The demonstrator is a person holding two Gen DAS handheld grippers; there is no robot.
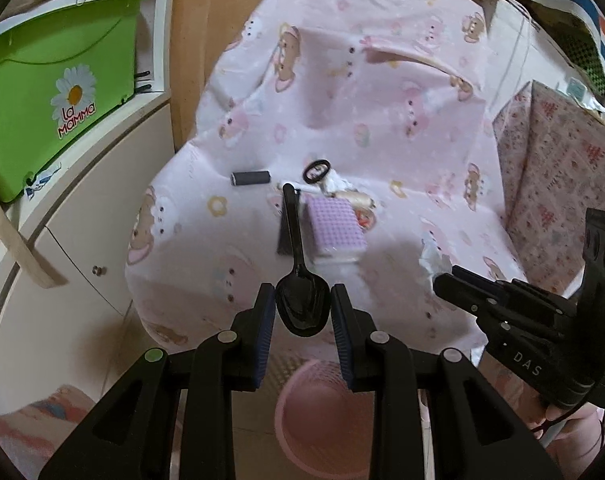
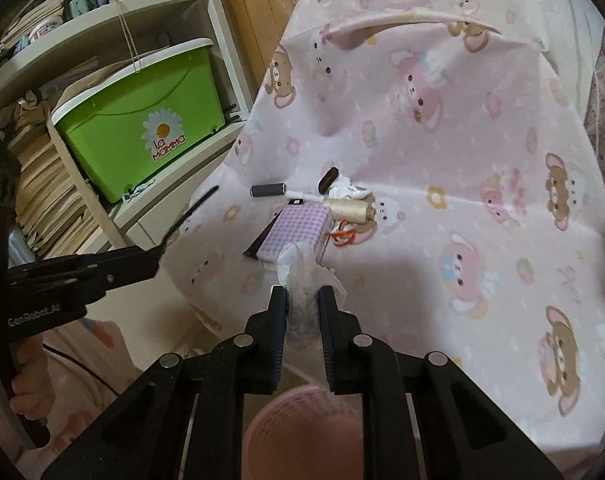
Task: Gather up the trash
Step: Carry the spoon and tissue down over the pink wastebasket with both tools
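Observation:
My left gripper (image 1: 302,304) is shut on the bowl of a black plastic spoon (image 1: 298,280), its handle pointing away over the pink bear-print sheet (image 1: 342,100). The spoon also shows in the right wrist view (image 2: 190,210). My right gripper (image 2: 302,300) is shut on a crumpled white tissue (image 2: 302,276); it shows in the left wrist view (image 1: 442,276) too. Both grippers hang above a pink mesh bin (image 1: 322,412), seen in the right wrist view (image 2: 306,432) as well.
On the sheet lie a lilac checked box (image 2: 294,232), a cream thread spool (image 2: 350,210), a grey spool (image 2: 268,190), a black ring (image 1: 316,170), white scraps (image 2: 344,190) and orange thread (image 2: 344,236). A green bin (image 2: 142,120) sits on shelves at left.

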